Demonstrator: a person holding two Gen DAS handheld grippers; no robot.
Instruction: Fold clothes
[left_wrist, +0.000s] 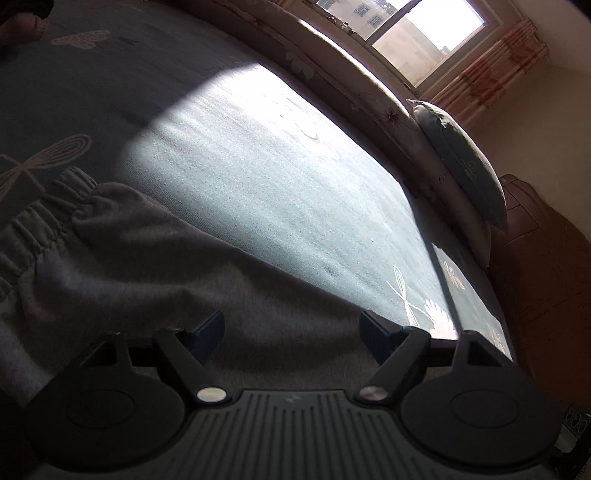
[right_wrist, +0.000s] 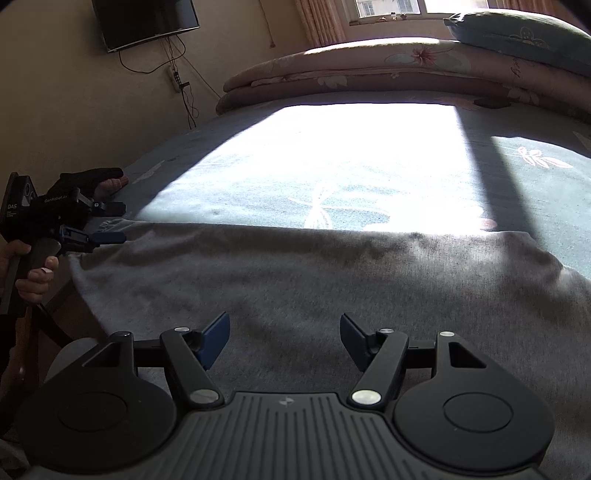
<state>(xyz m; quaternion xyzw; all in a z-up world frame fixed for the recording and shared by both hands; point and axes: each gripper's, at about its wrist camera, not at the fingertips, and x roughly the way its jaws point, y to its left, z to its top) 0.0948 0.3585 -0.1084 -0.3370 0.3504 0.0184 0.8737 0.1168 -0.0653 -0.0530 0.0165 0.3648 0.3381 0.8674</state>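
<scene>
A grey garment with an elastic waistband lies flat on the bed; it fills the lower half of the left wrist view and of the right wrist view. My left gripper is open and empty, hovering just above the grey cloth near its edge. It also shows in the right wrist view, at the garment's left end, jaws apart. My right gripper is open and empty, low over the middle of the garment.
The bed has a teal sheet with dragonfly prints and a bright sun patch. A folded floral quilt and a pillow lie at the far side under the window. A wall television hangs at the left. A wooden headboard stands at the right.
</scene>
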